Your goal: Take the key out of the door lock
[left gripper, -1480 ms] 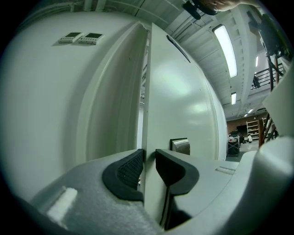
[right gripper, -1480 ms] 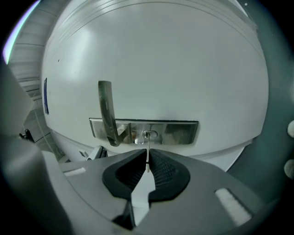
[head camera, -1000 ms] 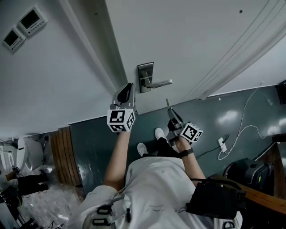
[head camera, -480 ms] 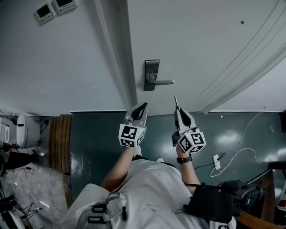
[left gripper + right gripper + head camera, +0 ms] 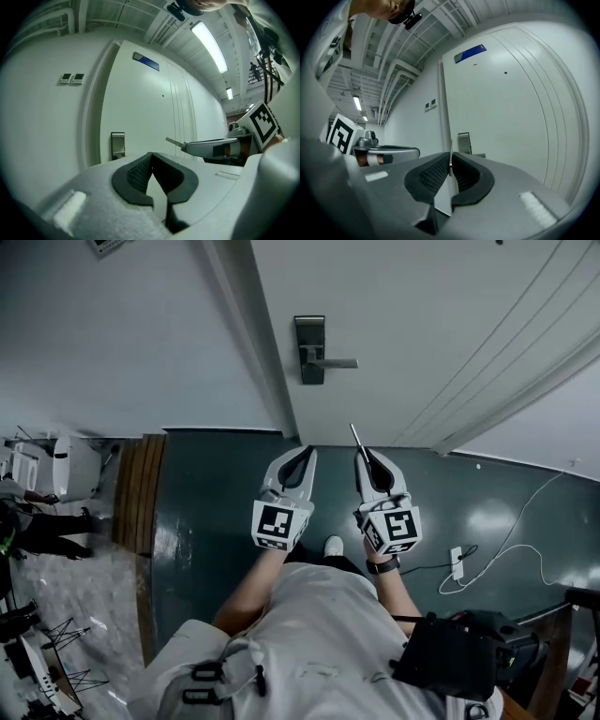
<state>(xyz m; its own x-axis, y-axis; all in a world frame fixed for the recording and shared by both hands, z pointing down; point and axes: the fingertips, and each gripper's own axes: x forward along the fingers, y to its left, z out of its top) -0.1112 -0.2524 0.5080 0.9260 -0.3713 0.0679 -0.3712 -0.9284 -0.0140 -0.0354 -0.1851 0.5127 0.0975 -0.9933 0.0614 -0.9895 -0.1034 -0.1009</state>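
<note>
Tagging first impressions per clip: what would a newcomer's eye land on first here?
The slim key poking from the shut jaws of the right gripper, at centre, clear of the door. Beside it the left gripper is shut and empty. Above both, the lever-handle lock plate sits near the door's left edge.

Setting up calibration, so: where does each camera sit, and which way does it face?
Head view: on the head, facing down at door, lock plate; arms, torso, shoe show.
Left gripper view: on left gripper, along shut jaws toward door.
Right gripper view: on right gripper, along jaws clamping the key.
Shared: all show the lock plate.
</note>
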